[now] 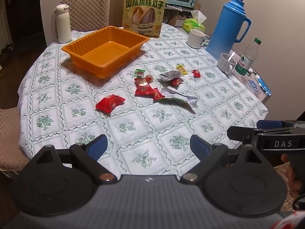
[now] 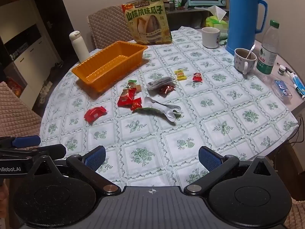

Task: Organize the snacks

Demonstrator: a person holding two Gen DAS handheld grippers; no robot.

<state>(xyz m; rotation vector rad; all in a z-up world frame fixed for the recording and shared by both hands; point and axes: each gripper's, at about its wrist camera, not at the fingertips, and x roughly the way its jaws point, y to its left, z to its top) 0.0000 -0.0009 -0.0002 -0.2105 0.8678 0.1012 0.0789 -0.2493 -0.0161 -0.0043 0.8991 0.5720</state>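
An empty orange tray (image 1: pixel 76 48) (image 2: pixel 83 74) sits at the far left of the round table. Several small wrapped snacks lie scattered mid-table: a red packet (image 1: pixel 110 104) (image 2: pixel 95 114) nearest the left, a red bag (image 1: pixel 143 86) (image 2: pixel 126 97), a grey packet (image 1: pixel 169 76) (image 2: pixel 159 84), a yellow candy (image 1: pixel 182 69) (image 2: pixel 180 74), a small red candy (image 1: pixel 196 73) (image 2: pixel 197 77) and a green wrapper (image 1: pixel 172 101) (image 2: pixel 152 111). My left gripper (image 1: pixel 148 146) and right gripper (image 2: pixel 152 157) hang open over the near table edge, side by side, nothing between their fingers.
A big sunflower-seed bag (image 1: pixel 144 12) (image 2: pixel 148 22) stands behind the tray. A white flask (image 1: pixel 62 23), blue thermos (image 1: pixel 227 25), white cup (image 1: pixel 195 38), mug with spoon (image 2: pixel 245 60) and water bottle (image 2: pixel 267 47) line the back and right. Quilted chairs (image 1: pixel 85 7) surround the table.
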